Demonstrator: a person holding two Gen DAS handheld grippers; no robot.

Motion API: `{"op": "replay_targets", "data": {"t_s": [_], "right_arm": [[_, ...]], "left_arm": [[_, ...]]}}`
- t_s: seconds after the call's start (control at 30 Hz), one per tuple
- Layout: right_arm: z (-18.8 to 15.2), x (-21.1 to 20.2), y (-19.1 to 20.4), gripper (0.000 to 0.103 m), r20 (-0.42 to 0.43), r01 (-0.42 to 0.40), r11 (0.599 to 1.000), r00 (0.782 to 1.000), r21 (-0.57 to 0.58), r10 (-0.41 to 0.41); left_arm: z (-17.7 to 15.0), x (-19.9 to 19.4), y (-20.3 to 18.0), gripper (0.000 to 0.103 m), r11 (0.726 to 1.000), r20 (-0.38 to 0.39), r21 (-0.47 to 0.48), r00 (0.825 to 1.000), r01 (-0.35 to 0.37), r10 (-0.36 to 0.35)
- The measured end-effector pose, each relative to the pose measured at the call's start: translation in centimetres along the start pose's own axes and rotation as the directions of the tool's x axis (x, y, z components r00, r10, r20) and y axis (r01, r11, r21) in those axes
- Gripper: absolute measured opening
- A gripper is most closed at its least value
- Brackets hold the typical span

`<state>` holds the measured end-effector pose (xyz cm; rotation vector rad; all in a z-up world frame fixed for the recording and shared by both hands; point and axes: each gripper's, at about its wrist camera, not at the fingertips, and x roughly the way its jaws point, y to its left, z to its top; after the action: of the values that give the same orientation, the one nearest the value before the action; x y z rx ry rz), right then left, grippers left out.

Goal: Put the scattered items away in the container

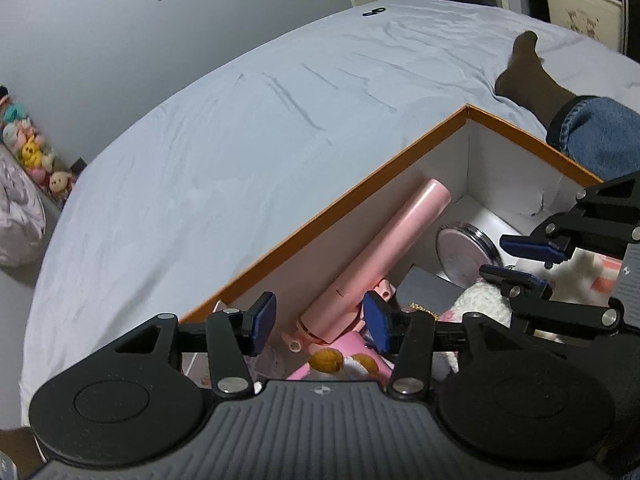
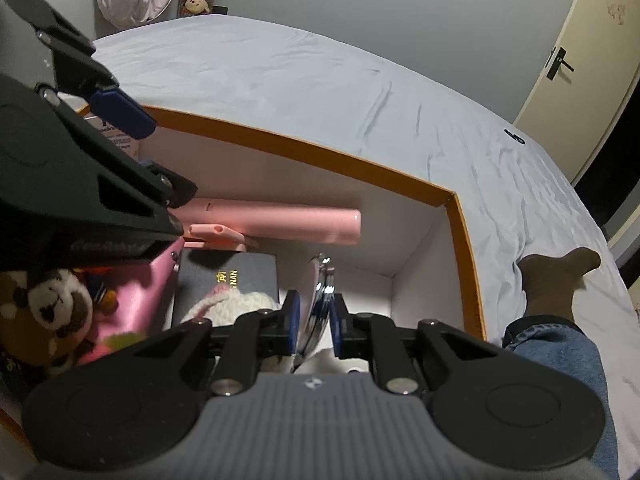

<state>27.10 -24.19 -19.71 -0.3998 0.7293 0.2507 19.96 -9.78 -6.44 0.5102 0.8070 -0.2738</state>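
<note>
Orange-rimmed and white inside, the box point(image 1: 320, 216) is sitting on the grey bed point(image 1: 240, 120), and nearly everything in view is already lying in it, so you are probably finishing.

Your left gripper point(image 1: 320, 320) is hovering over the near end of the pink tube point(image 1: 384, 248) with its fingers standing well apart. They are flanking the tube and not pressing on it, which reads as a release. The tube is lying along the box's far wall, where its length fits. Its long axis is running left to right in the right wrist view, with the rounded plain end pointing right toward the far corner.

Your right gripper point(image 2: 316, 320) is reaching into the right part of the box with its fingers narrowly parted around the rim of the round silver compact point(image 2: 322, 300). I cannot tell whether the pads are pressing on it. The compact is standing on edge beside the dark book point(image 2: 228, 276), its flat face turning left and its thin edge pointing back at your wrist. Held that way, it is likely slotting into the free space.
</note>
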Motion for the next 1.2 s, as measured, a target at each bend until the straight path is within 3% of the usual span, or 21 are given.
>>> {"op": "replay_targets", "data": {"t_s": [0.27,0.47,0.8,1.2], "right_arm": [[0.0,-1.8,-1.1,0.039,0.044,0.017,0.998,0.999,0.053,-0.02],[0.0,-4.4,-2.2,0.059,0.129,0.018,0.99,0.991,0.138,-0.036],[-1.9,-7.8,-3.3,0.07,0.194,-0.037,0.941,0.981,0.336,-0.031],[-4.5,-10.3,-3.4,0.079,0.201,-0.005,0.915,0.976,0.403,-0.083]], "left_arm": [[-0.3,-1.2,0.1,0.063,0.999,0.033,-0.044,0.999,-0.008,0.009],[-0.3,-2.6,0.6,0.069,0.994,0.068,-0.108,0.998,0.014,-0.007],[-2.3,-4.8,0.5,0.074,0.961,0.105,-0.268,0.994,0.068,-0.041],[-5.4,-6.6,0.5,0.078,0.904,0.113,-0.428,0.993,0.026,0.025]]}}
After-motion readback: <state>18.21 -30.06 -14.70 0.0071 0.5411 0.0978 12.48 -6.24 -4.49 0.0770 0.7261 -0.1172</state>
